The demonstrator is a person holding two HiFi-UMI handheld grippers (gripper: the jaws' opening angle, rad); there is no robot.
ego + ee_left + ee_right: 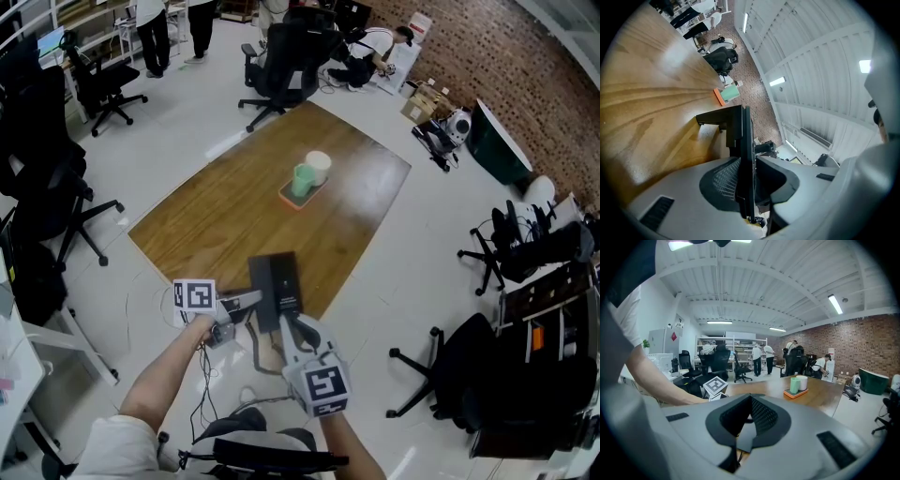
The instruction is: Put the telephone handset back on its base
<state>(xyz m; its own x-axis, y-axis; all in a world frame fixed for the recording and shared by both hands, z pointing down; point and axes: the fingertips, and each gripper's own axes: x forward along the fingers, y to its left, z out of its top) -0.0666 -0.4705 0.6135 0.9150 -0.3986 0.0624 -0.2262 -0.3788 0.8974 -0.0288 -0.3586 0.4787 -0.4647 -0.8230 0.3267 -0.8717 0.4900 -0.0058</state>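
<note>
From the head view, your left gripper (pixel 249 302) reaches in from the left. It pinches the side of a flat black phone part (pixel 277 284). That part is at the near edge of the wooden table (pixel 206 211). I cannot tell if it is the handset or the base. Your right gripper (pixel 292 328) points at the near end of the same part. A dark cord (pixel 255 352) loops down just beside it. Farther along the table sits an orange tray (pixel 289 200) with a green cup (pixel 302 180) and a white cup (pixel 319 167) on it.

In the left gripper view, the black phone part (pixel 740 133) stands on its thin edge right between the jaws. Both pads press on it, one from each side, so your left gripper (pixel 746 180) has it in a tight hold. The table (pixel 647 89) is on the left, and the tray (pixel 720 97) is far off.

In the right gripper view, the jaws of your right gripper (pixel 751 400) are squeezed together at the tips. Nothing shows between them. Past them you can see the table (pixel 825 397), the tray (pixel 796 394) with its two cups, and your left arm (pixel 661 385).
</note>
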